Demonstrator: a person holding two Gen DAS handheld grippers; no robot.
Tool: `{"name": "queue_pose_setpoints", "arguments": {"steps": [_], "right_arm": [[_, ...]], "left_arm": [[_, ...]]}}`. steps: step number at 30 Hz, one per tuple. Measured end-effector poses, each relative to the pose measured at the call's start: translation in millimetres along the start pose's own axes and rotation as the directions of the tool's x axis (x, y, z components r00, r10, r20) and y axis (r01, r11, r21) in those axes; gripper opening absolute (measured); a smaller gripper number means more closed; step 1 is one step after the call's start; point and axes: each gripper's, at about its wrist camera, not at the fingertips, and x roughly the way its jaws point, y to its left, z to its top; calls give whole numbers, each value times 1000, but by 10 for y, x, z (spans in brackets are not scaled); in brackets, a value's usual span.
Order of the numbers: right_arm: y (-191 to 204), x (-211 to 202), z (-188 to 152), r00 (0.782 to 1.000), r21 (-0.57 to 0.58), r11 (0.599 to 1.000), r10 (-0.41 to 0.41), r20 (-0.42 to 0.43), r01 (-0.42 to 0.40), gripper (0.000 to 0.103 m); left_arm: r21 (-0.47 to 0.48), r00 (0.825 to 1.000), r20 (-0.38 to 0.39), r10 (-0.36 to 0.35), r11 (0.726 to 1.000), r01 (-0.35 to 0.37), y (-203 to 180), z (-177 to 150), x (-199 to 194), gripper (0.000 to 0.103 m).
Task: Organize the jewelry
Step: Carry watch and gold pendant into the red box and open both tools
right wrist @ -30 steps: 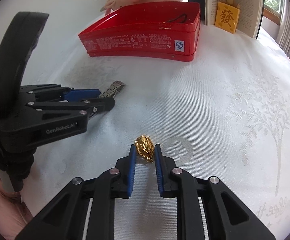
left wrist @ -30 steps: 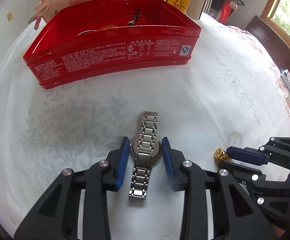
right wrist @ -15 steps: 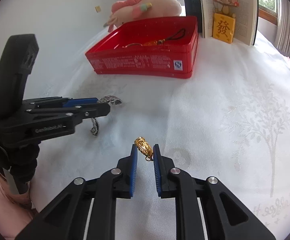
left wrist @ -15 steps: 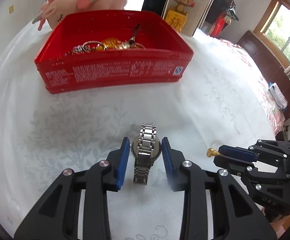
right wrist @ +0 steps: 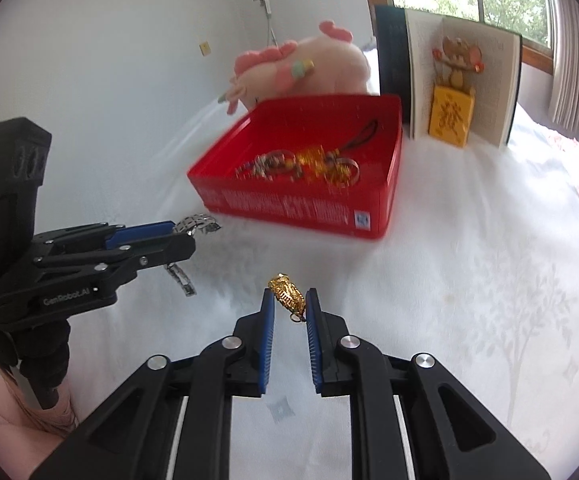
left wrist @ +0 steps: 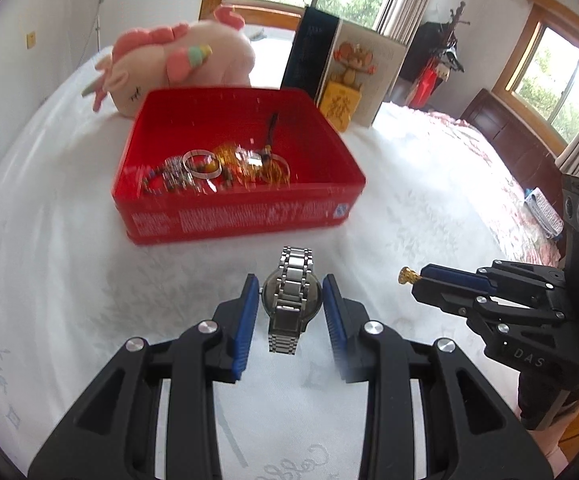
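Observation:
My left gripper (left wrist: 291, 300) is shut on a silver metal watch (left wrist: 292, 296) and holds it in the air, its band hanging down; the watch also shows in the right wrist view (right wrist: 193, 226). My right gripper (right wrist: 289, 300) is shut on a small gold pendant (right wrist: 287, 298), lifted off the cloth; its tip shows in the left wrist view (left wrist: 407, 276). A red tin box (left wrist: 241, 216) ahead of both grippers holds several bracelets, rings and a gold charm (right wrist: 313, 162).
A white embroidered cloth (right wrist: 469, 300) covers the surface. Behind the box (right wrist: 297, 212) lie a pink plush unicorn (left wrist: 177, 64) and an open book with a yellow block (right wrist: 451, 116). The other gripper's body stands at left (right wrist: 69, 264) and at right (left wrist: 529, 312).
Both grippers have risen from the cloth with the watch and the pendant held. The views now look down into the red box, which appears closer.

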Motion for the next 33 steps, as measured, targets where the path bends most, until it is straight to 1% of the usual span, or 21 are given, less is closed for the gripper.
{"name": "queue_pose_setpoints", "arguments": {"steps": [3,7,13,18,23,27,31,33], "right_arm": [[18,-1,168,1000,-2,1000,6,16,-6,15],[4,56,420,999,19,1000,12,31,-13,15],[-78,232,803,999,63,998,-5,50,2,15],[-199,469,1061,999,99,995,-19,39,16,15],[-327,696,1258,999,124,992,-27,35,22,15],[-413,895,1373,999,133,990,-41,21,38,15],[-495,1086,1429,999,141,989,-52,-3,52,15],[-528,1182,1447,998,139,988,-65,-17,66,15]], "left_arm": [[-8,999,31,11,1000,-10,55,141,-92,31],[-32,999,49,24,999,-22,186,334,-101,31],[-73,996,68,52,996,-47,397,612,-21,31],[-95,993,84,77,993,-69,540,802,94,31],[-104,989,98,110,990,-99,656,967,256,31],[-105,989,88,115,989,-105,742,1070,400,31],[-97,987,79,142,986,-134,804,1148,561,31],[-95,987,69,143,986,-136,834,1177,639,31]]}}
